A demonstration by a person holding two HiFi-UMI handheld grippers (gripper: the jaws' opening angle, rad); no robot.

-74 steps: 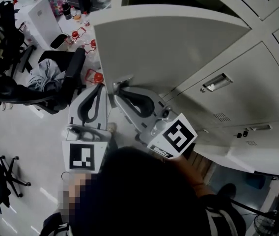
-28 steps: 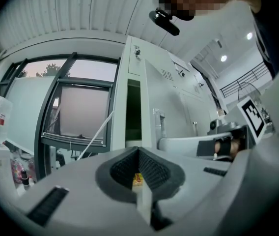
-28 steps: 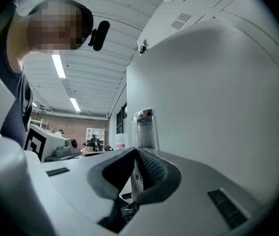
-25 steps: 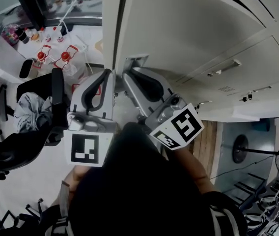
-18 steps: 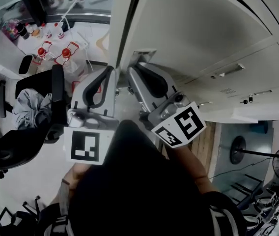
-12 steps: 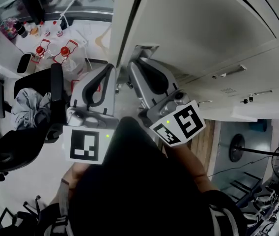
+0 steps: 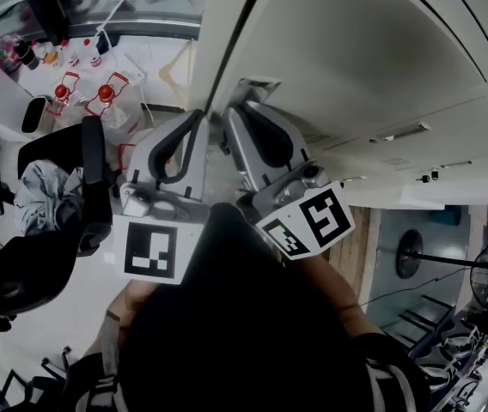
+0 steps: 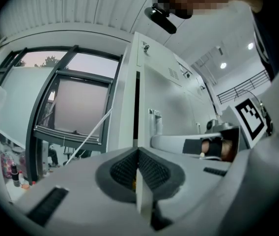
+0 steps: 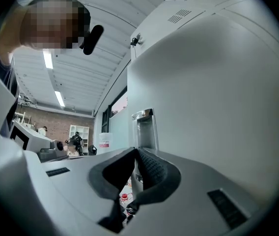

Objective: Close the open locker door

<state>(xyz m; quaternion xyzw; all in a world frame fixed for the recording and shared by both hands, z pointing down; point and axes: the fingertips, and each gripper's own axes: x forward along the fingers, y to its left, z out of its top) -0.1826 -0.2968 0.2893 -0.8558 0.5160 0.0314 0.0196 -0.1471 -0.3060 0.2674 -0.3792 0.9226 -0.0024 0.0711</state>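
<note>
Lately locker door (image 7: 356, 50) swung nearly shut (right gripper (image 9: 137, 152) at handle (image 9: 145, 127)).

Two hand-held grippers (image 7: 195, 120) (image 7: 232, 115), one locker door (image 7: 356, 50), one office chair (image 7: 59, 230).

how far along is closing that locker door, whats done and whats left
Done: the locker door stands almost shut, with only a narrow dark gap along its edge. In hand: the right gripper, jaws together, has its tips at the door's handle, seemingly pushing; the left gripper, jaws also together, sits by the door edge. Left: press the door flush so the gap disappears.
</note>
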